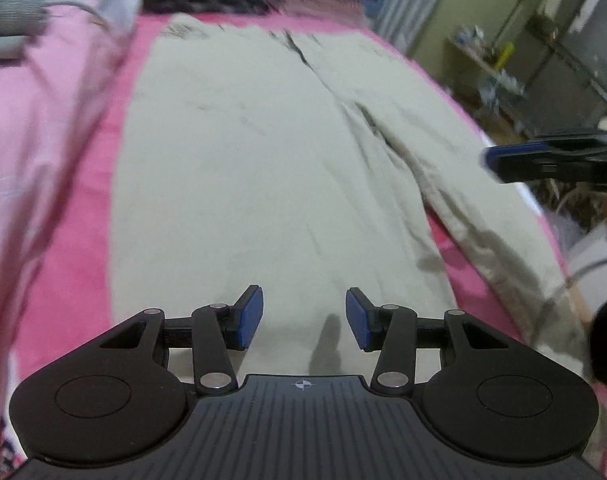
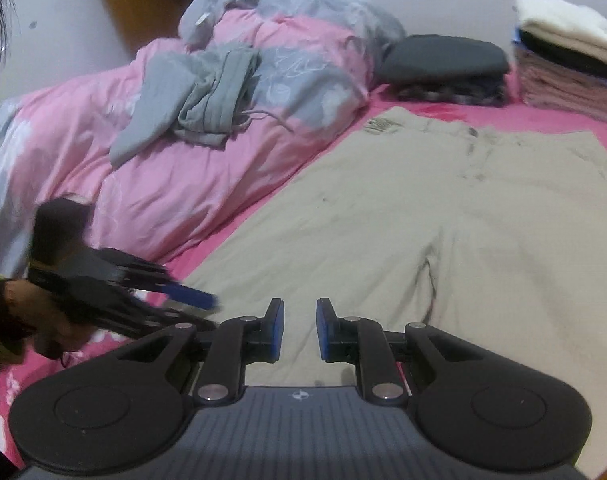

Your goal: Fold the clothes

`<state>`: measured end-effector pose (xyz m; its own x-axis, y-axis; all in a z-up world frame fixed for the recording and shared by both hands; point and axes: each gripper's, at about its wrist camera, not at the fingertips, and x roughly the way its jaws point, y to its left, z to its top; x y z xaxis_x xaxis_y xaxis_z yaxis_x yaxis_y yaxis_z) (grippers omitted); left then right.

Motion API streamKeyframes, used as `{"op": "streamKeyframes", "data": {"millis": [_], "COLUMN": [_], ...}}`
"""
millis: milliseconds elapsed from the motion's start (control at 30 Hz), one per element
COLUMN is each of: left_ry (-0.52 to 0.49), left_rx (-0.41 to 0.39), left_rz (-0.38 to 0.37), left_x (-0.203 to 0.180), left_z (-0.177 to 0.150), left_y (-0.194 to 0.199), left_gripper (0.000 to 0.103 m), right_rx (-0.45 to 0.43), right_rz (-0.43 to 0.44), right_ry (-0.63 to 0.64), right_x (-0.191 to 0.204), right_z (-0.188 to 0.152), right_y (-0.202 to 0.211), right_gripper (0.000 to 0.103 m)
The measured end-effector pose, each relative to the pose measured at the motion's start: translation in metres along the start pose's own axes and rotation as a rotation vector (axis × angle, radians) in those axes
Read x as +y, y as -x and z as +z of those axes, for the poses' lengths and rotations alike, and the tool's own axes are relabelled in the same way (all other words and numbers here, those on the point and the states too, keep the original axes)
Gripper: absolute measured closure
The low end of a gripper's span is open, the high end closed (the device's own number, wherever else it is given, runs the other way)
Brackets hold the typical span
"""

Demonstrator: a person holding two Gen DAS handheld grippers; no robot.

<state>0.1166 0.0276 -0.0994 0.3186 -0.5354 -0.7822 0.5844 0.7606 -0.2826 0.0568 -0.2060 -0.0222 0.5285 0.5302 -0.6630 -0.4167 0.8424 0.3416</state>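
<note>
Left gripper point(image 1: 304, 318) jaws about half open, nothing between the pads, hovering over near end of the khaki trousers point(image 1: 263, 152). Right gripper point(image 2: 300, 330) jaws narrowly parted, also empty, above the same near hem area. Trousers lie flat, lengthwise on the pink sheet point(image 2: 503, 114), waistband far, legs near, pink-grey duvet point(image 2: 183, 152) bunched to the left. Folded stack point(image 2: 563, 60) sits far right. Step in hand looks like grabbing the leg ends: each gripper should drop onto its own hem corner, pinch all layers, lift together and keep the edges aligned so the fold lands square on the waistband
</note>
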Motion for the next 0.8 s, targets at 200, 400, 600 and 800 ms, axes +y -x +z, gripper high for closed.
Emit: {"op": "streamKeyframes", "data": {"millis": [200, 400, 600, 800], "left_ry": [-0.062, -0.194, -0.208, -0.094], "left_rx": [-0.059, -0.027, 0.118, 0.054], "left_rz": [0.065, 0.163, 0.325, 0.36], "left_x": [-0.01, -0.025, -0.005, 0.0], "left_z": [-0.018, -0.056, -0.104, -0.141], "left_y": [-0.014, 0.016, 0.079, 0.157], "left_gripper": [0.058, 0.058, 0.057, 0.057], "right_rx": [-0.062, -0.131, -0.224, -0.22], "right_rz": [-0.088, -0.168, -0.243, -0.242], "right_ry": [-0.052, -0.091, -0.11, -0.071], "right_x": [0.005, 0.013, 0.035, 0.075], "right_z": [-0.035, -0.055, -0.037, -0.009], "right_y": [0.04, 0.07, 0.115, 0.155], "right_gripper": [0.085, 0.085, 0.085, 0.084]}}
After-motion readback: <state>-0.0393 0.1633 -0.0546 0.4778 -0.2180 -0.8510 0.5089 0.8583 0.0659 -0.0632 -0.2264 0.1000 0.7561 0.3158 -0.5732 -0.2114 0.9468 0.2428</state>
